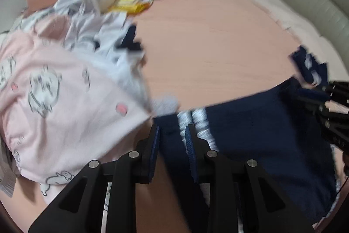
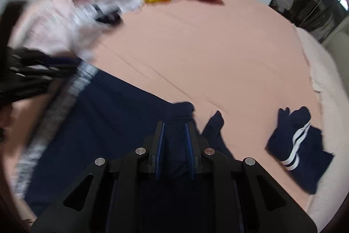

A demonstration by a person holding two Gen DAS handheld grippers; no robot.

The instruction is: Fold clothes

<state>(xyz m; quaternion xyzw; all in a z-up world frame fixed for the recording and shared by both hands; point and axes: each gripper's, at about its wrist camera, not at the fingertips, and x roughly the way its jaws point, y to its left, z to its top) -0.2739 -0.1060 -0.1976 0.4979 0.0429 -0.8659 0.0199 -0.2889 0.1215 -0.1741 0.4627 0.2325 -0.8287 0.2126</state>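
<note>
Both grippers, left (image 1: 172, 134) and right (image 2: 174, 130), pinch the navy garment (image 1: 261, 134) on the pink bed (image 1: 207, 36) (soft, floppy stuff); hold its edges; folded navy piece (image 2: 298, 145) lies beside it.

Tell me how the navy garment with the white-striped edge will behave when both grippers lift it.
The navy garment looks soft, so it will probably sag between the left gripper and right gripper. It looks light, and likely won't slip.
</note>
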